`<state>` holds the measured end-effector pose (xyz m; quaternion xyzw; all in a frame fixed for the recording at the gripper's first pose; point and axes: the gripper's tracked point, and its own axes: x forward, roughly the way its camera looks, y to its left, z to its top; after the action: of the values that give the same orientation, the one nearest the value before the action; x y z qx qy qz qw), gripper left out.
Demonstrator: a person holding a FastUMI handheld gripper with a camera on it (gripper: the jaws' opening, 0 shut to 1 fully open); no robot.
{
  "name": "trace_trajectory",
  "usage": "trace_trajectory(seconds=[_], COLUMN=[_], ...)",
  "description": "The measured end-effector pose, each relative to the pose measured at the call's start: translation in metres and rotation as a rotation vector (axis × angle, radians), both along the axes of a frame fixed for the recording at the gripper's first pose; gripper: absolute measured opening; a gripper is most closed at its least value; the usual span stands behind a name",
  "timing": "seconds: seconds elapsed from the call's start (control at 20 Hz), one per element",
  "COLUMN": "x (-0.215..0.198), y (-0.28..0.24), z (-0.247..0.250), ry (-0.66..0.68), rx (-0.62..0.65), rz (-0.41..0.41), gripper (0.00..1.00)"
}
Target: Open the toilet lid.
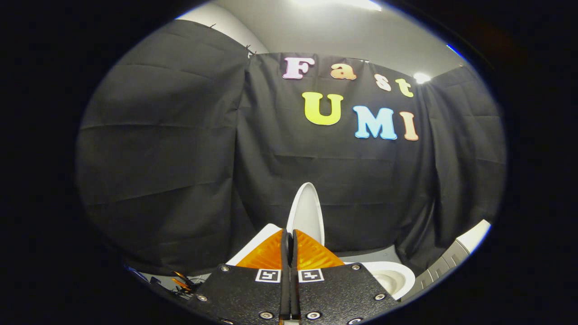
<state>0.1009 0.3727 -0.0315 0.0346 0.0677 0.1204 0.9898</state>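
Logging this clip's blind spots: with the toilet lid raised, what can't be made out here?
- Gripper view: the gripper fingers look closed together on the lower edge of the toilet lid; the actual contact is hidden behind the fingers.
- Lid hinge: hidden by the fingers.
- Toilet bowl: mostly covered by the gripper body.
- Tank: just a sliver shows.

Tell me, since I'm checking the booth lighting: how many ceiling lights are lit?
2: one ceiling light above the black cloth wall, another at its upper right corner. More may be hidden. The gripper has its fingers together before the raised toilet lid.
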Motion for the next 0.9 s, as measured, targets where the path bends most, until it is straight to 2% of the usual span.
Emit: trace_trajectory(seconds=[0.3, 0.55, 0.65, 0.85, 0.9], x=[0.001, 0.001, 0.001, -0.007, -0.011], y=[0.031, 0.033, 0.033, 0.033, 0.024], z=[-0.003, -0.001, -0.003, 0.0, 0.006], ry=[-0.009, -0.003, 0.01, 0.032, 0.031], rx=[-0.039, -0.082, -0.102, -0.034, -0.011], rz=[0.035, 0.041, 0.072, 0.167, 0.164], gripper=[0.0, 0.0, 0.02, 0.24, 0.38])
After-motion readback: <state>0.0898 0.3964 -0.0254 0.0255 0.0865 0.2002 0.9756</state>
